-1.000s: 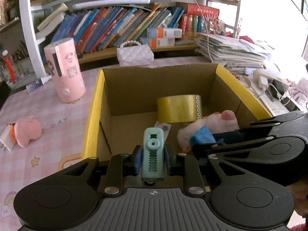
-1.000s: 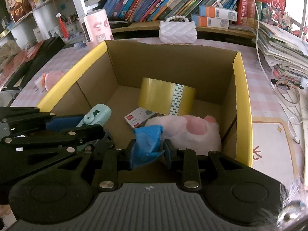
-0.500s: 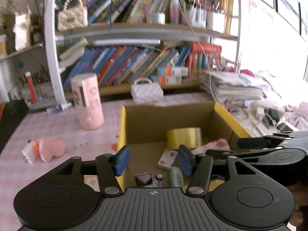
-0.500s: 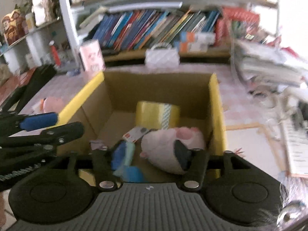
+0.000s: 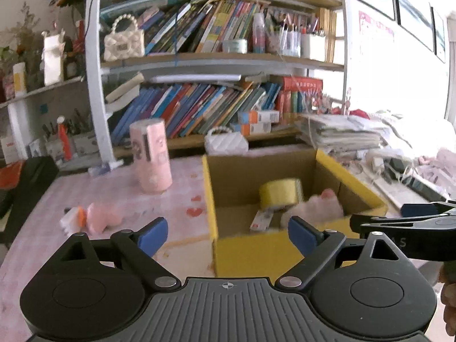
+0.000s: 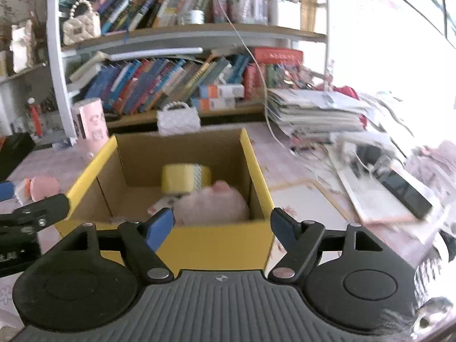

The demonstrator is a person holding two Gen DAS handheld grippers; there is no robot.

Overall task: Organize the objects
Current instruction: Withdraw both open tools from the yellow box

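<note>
Matt corrugated cardboard box [image 6: 182, 154], glossy yellow tape roll [image 6: 185, 177], fuzzy pink plush toy [image 6: 212, 203], quilted white purse [image 5: 226, 144]

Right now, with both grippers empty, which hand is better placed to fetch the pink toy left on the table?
Left, probably. The pink toy lies left of the box, just ahead of the opening left gripper. The right gripper, also opening, faces the box.

Hardly any writing can be read here. On the black body of the right hand-held gripper [image 5: 404, 222], seen to the right of the left hand-held gripper [image 5: 228, 232], a few pale raised letters show, the last one looking like an "S". The print on the book spines [image 5: 199, 111] and on the red box [image 6: 278, 55], on the shelf beyond both, is too blurred to read.
</note>
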